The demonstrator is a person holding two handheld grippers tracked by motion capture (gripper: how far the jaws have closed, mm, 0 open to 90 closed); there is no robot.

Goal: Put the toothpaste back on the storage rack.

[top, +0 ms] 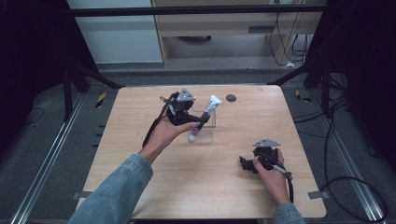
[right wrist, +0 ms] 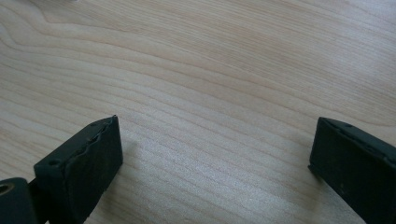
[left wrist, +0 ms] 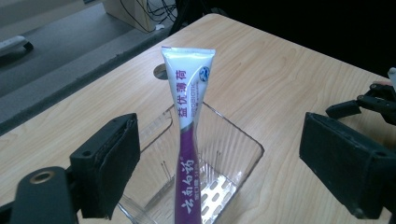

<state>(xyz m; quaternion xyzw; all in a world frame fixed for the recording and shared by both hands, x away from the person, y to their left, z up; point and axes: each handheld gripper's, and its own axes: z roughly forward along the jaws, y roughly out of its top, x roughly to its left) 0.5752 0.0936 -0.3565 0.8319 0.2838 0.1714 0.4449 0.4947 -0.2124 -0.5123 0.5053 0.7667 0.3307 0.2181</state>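
Note:
A white and purple toothpaste tube [top: 208, 113] [left wrist: 187, 140] stands tilted in a clear plastic box [top: 206, 132] [left wrist: 233, 154] near the middle of the wooden table, its crimped white end up. My left gripper [top: 198, 122] [left wrist: 224, 140] is open, with one jaw on each side of the tube and a gap between each jaw and it. My right gripper [top: 245, 164] [right wrist: 215, 140] rests low over bare wood at the front right, open and with nothing between its jaws. It also appears at the right edge of the left gripper view, right gripper [left wrist: 373, 100].
The wooden table [top: 140, 186] has a small dark round hole [top: 230, 98] [left wrist: 160, 71] behind the box. Black frame legs and cables stand on the grey floor around the table. A pale cabinet [top: 224, 28] stands beyond the far edge.

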